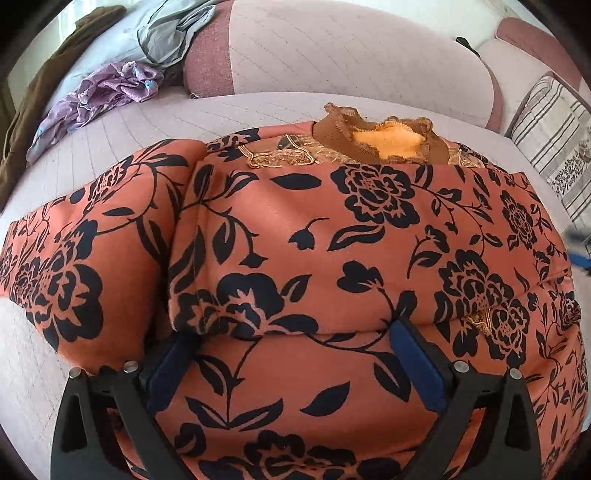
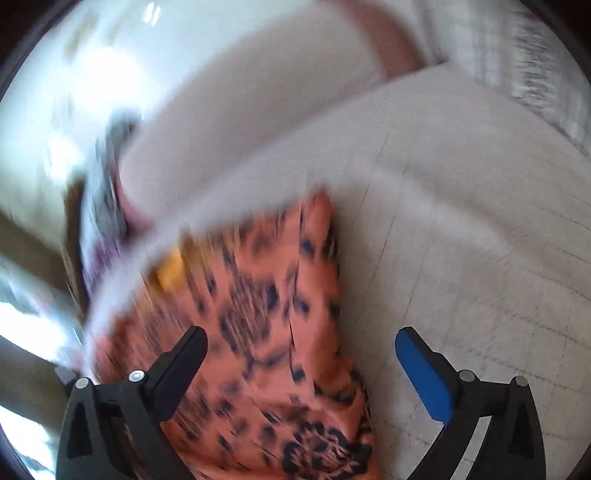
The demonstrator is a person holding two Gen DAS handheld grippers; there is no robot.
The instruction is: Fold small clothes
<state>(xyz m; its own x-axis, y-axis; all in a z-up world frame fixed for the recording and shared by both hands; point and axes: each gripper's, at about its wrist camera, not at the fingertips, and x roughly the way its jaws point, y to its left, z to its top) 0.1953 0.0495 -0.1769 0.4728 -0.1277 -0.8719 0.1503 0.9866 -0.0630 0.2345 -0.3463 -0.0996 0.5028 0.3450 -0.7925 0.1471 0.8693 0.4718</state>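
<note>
An orange garment with black flowers (image 1: 332, 229) lies on the pale sofa seat (image 1: 184, 118), partly folded, its brown collar with yellow lining (image 1: 388, 138) at the far side. My left gripper (image 1: 291, 336) is open, its blue-padded fingers (image 1: 410, 350) wide apart and pressed into the near fold of the cloth. In the blurred right wrist view the same garment (image 2: 258, 314) lies under and left of my right gripper (image 2: 299, 343), which is open and holds nothing. Its right finger (image 2: 424, 373) hangs over the bare seat (image 2: 461, 221).
A crumpled purple cloth (image 1: 107, 92) and a grey cloth (image 1: 173, 33) lie at the far left by a brown blanket (image 1: 33, 110). The sofa backrest (image 1: 351, 51) runs behind. A striped cushion (image 1: 554, 144) leans at the right.
</note>
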